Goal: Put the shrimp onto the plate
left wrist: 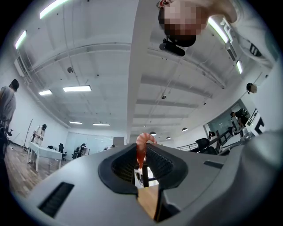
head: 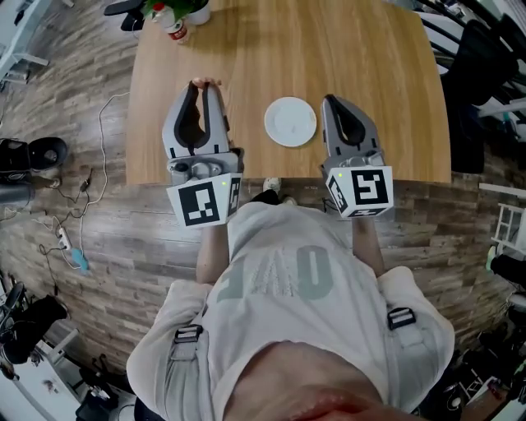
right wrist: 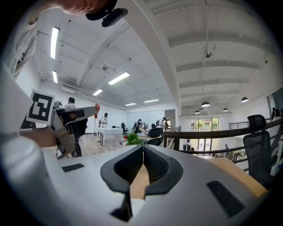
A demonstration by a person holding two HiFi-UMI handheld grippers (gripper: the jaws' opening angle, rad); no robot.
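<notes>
Closest in, the left cube [head: 204, 201] with its square marker is seen at the back of the left tongs [head: 205, 87]. The right cube [head: 362, 191] is seen at the back of the right tongs [head: 328, 100]. Both tongs are held out over the wooden tabletop [head: 386, 74].

The left tongs are closed tight on the shrimp [left wrist: 141, 149]. The pink shrimp is pinched at the very tip, and its curled end sticks out past the tips. The left tongs are pointed upward, so the ceiling is seen behind the shrimp in the left gripper view.

The right tongs are closed too, tip against tip, and are empty.

The white plate [head: 290, 122] is found between the two tongs, just beside the right tongs and a little apart from the left ones. It lies flat on the tabletop. The shrimp is held off the plate, to the left of it.

Far past the tips of the left tongs, a green plant [head: 168, 8] is seen at the far edge of the tabletop.
</notes>
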